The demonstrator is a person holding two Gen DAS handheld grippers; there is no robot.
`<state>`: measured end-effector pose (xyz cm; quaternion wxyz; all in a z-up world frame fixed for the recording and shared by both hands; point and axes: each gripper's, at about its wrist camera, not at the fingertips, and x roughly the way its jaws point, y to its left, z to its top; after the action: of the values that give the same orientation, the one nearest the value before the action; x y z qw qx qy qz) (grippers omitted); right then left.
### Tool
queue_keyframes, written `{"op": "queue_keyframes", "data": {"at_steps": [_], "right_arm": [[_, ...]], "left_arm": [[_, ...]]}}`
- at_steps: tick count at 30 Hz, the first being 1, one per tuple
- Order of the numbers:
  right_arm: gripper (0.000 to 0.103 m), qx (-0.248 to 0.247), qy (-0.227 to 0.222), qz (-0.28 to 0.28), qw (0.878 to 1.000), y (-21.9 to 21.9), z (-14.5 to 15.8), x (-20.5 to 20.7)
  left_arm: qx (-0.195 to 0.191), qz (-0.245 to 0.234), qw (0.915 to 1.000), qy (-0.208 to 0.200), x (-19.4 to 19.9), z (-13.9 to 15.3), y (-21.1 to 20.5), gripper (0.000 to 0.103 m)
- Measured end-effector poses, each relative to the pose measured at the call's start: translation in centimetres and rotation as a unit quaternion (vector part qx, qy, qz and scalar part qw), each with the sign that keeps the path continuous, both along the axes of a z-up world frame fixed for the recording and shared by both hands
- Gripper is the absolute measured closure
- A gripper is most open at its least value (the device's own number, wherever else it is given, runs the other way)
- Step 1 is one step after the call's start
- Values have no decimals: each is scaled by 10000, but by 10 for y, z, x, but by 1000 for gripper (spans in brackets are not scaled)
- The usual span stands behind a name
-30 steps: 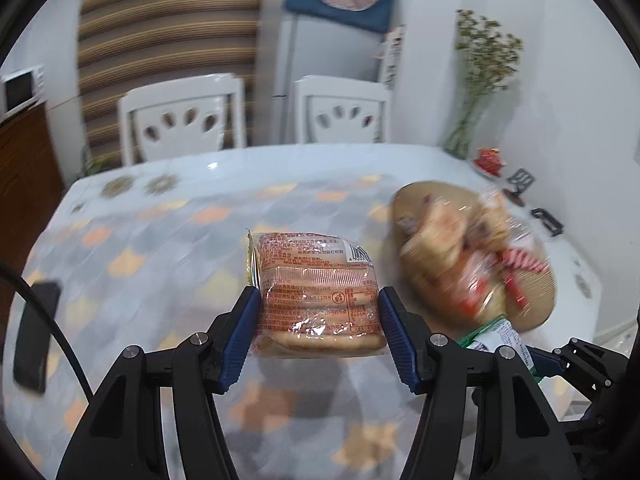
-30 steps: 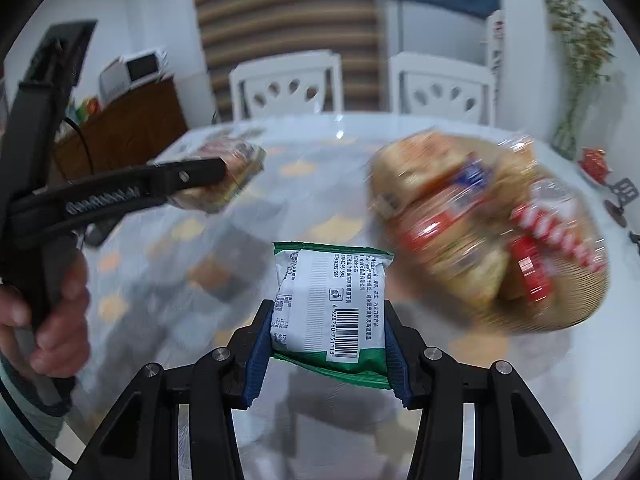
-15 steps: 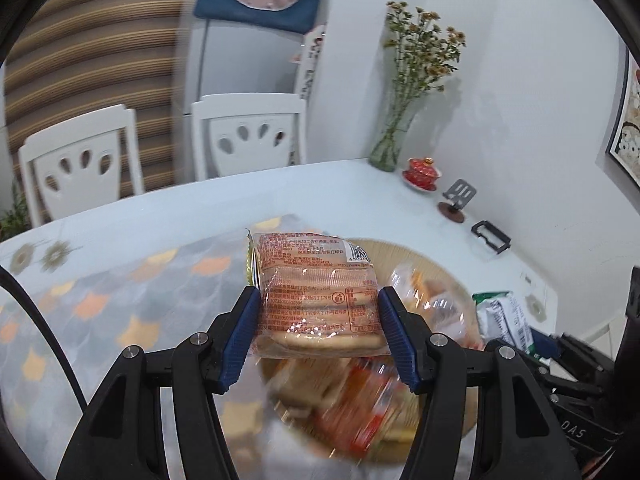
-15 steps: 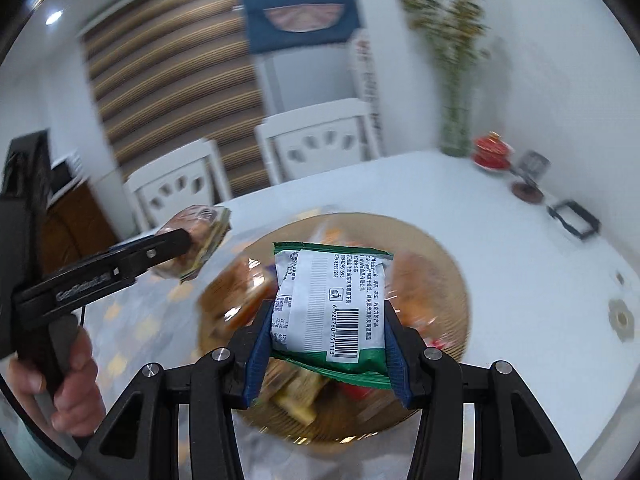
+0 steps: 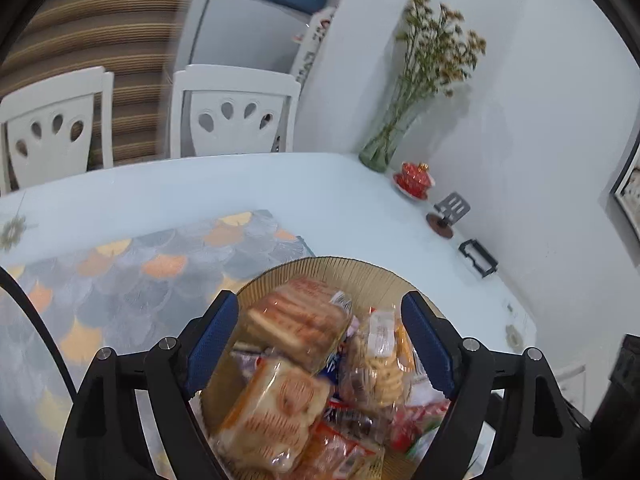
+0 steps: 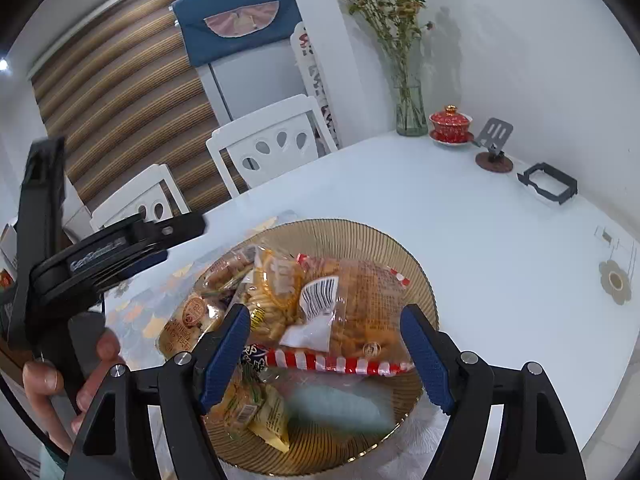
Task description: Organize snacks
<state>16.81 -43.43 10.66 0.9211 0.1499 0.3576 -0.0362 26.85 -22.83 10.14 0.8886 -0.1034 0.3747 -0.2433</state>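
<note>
White surface (image 6: 500,248) carries a heaped plate (image 6: 416,268); both tongs, left (image 5: 320,344) and right (image 6: 324,356), have just spread, empty. Freshly dropped packets (image 5: 298,322) could slide off the pile.

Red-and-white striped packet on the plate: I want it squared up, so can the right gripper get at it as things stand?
Probably yes: the right gripper is open above the striped packet, nothing between them.

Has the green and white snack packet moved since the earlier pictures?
Yes. The right gripper has just opened; the packet has fallen from its fingers onto the amber plate.
</note>
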Motion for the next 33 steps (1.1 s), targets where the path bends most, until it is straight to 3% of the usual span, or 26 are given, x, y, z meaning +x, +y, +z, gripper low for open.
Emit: {"op": "queue_keyframes", "data": {"at_steps": [9, 19, 26, 33], "right_arm": [[26, 290, 50, 200, 9994, 4, 2, -13], [22, 314, 23, 1038, 9941, 72, 2, -31], [22, 12, 207, 1815, 9832, 150, -16, -43], [22, -543, 237, 2123, 9754, 198, -52, -50]], "left_arm": [[-120, 442, 9987, -234, -57, 6, 53, 20], [-119, 1162, 9932, -14, -142, -18, 139, 20], [303, 2007, 9788, 266, -192, -47, 198, 20], [931, 2481, 9636, 354, -209, -83, 217, 20]]}}
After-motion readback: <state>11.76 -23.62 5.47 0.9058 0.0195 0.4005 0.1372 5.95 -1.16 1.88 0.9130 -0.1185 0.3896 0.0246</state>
